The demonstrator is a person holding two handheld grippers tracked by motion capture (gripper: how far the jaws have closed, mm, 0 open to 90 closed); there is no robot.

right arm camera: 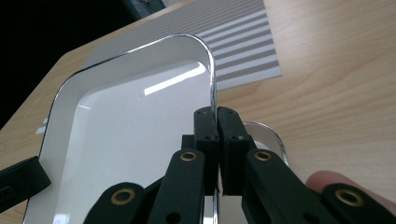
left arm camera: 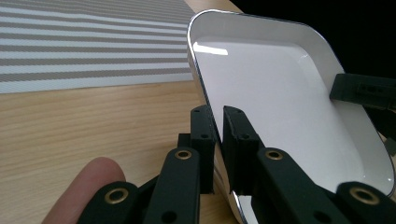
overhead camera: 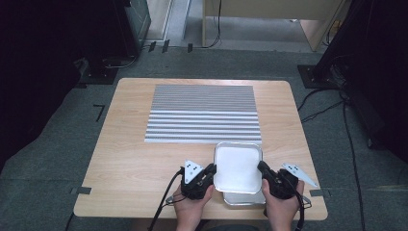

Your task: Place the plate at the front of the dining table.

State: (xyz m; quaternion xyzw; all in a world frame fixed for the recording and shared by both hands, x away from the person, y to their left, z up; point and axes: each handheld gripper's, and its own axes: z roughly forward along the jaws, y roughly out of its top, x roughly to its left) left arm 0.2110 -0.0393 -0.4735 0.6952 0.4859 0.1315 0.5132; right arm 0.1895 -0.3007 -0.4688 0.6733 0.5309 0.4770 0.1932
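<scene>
Two shallow rectangular trays sit at the near edge of the pale wooden table: an upper white metal tray and a second silver tray under it. The left gripper pinches the upper tray's left rim, the right gripper its right rim. One grey-and-white striped mat lies just beyond.
</scene>
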